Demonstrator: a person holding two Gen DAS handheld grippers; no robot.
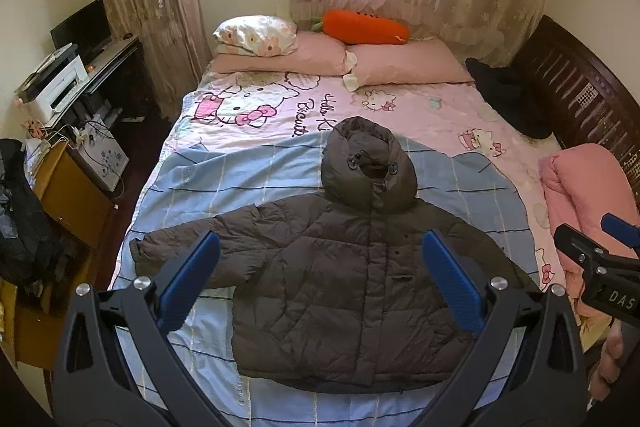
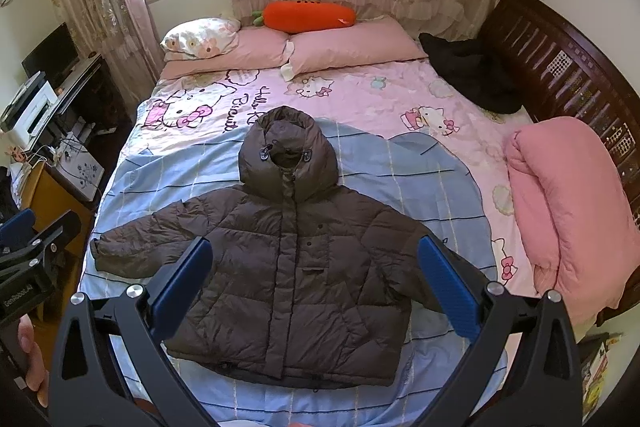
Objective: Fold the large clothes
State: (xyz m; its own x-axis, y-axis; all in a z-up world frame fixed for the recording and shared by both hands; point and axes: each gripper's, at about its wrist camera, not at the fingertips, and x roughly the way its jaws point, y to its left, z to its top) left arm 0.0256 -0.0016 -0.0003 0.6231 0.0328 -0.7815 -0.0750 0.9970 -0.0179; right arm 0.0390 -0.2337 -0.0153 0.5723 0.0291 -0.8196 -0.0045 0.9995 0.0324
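Observation:
A brown hooded puffer jacket [image 1: 340, 275] lies flat, front up, on the bed, hood toward the pillows and both sleeves spread out; it also shows in the right wrist view [image 2: 288, 267]. My left gripper [image 1: 320, 279] hovers above the jacket's lower half, open and empty, blue pads wide apart. My right gripper [image 2: 316, 283] is also open and empty above the jacket. Each gripper shows at the edge of the other's view: the right one [image 1: 600, 267] and the left one [image 2: 28, 251].
The bed [image 1: 224, 195] has a blue and pink Hello Kitty sheet. Pink pillows [image 1: 400, 65] and an orange carrot cushion [image 1: 366, 27] lie at the head. A black garment [image 1: 508, 99] and a rolled pink quilt [image 1: 588, 211] lie at the right. A desk with a printer [image 1: 60, 79] stands left.

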